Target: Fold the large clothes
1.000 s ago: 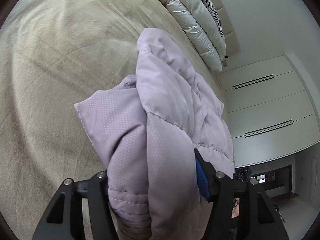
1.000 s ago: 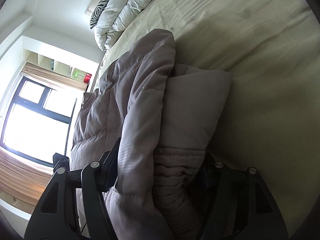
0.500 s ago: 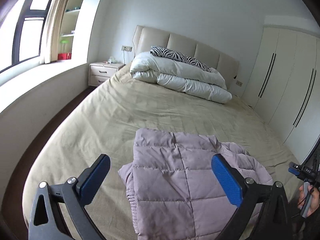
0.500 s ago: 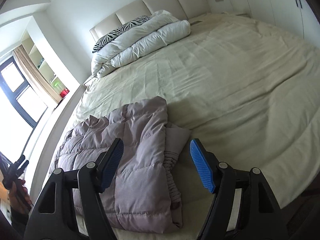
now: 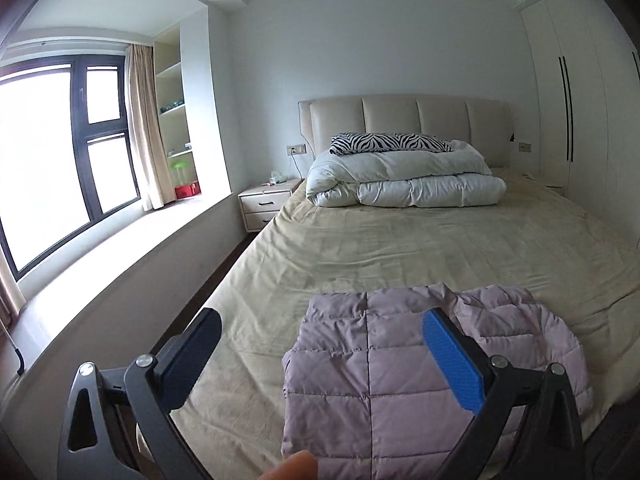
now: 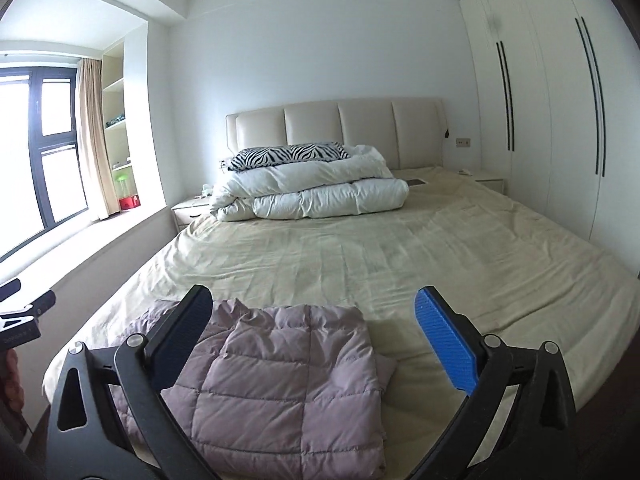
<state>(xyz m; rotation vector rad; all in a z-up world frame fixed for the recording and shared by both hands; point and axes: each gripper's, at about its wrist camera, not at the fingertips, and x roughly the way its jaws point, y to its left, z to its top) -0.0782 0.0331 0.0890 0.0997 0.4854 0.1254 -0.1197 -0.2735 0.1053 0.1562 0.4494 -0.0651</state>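
Note:
A lilac quilted puffer jacket (image 5: 384, 376) lies folded into a rough rectangle on the near end of the beige bed (image 5: 400, 248). It also shows in the right wrist view (image 6: 280, 380). My left gripper (image 5: 320, 344) is open and empty, held back above the bed's near left corner. My right gripper (image 6: 312, 320) is open and empty, held back above the jacket's right side. Neither gripper touches the jacket. A fingertip shows at the bottom of the left wrist view.
A folded white duvet (image 5: 404, 184) with a zebra pillow (image 5: 388, 143) lies at the padded headboard. A nightstand (image 5: 268, 206), a window ledge (image 5: 120, 256) and a window are to the left. White wardrobes (image 6: 560, 120) line the right wall.
Both grippers have let go of the jacket, opened wide and pulled back and up. The jacket now lies folded on the bed.

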